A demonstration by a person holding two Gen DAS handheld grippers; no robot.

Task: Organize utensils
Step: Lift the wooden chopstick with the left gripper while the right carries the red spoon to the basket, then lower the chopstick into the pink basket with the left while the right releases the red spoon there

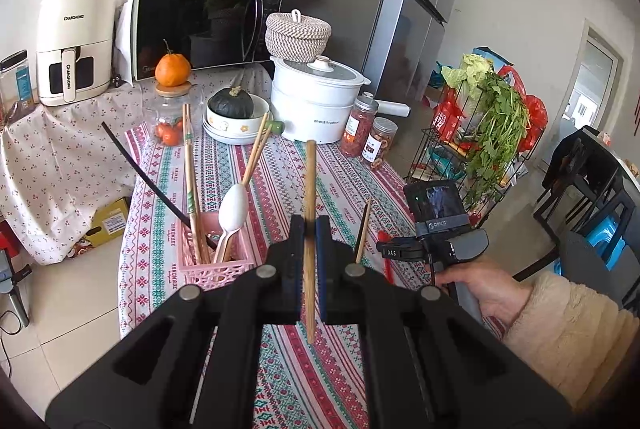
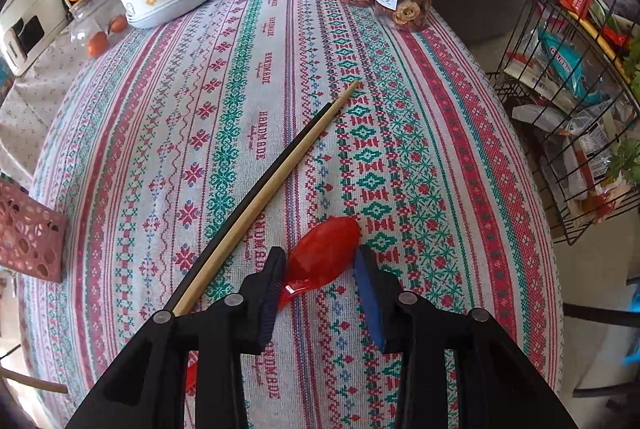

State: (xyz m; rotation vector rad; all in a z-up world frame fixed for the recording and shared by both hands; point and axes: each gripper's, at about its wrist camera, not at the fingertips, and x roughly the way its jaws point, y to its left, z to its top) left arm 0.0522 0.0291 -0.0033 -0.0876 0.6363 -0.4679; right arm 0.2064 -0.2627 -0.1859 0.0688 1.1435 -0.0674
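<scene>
In the left wrist view my left gripper (image 1: 310,229) is shut on a wooden chopstick (image 1: 309,185) that stands almost upright between the pads. Ahead to the left, a pink basket (image 1: 224,269) holds chopsticks, a white spoon (image 1: 234,207) and a black chopstick. A hand holds my right gripper (image 1: 384,249) low over the cloth at the right. In the right wrist view my right gripper (image 2: 320,257) points down at a red plastic spoon (image 2: 326,249) lying on the tablecloth. Its pads touch both edges of the bowl. A wooden chopstick (image 2: 280,181) and a black chopstick (image 2: 256,189) lie side by side left of the spoon.
At the back of the table stand a white cooker (image 1: 316,101), two food jars (image 1: 370,137), a bowl with a dark squash (image 1: 236,117) and a glass jar under an orange (image 1: 172,69). A wire rack of groceries (image 2: 560,109) stands off the table's right edge.
</scene>
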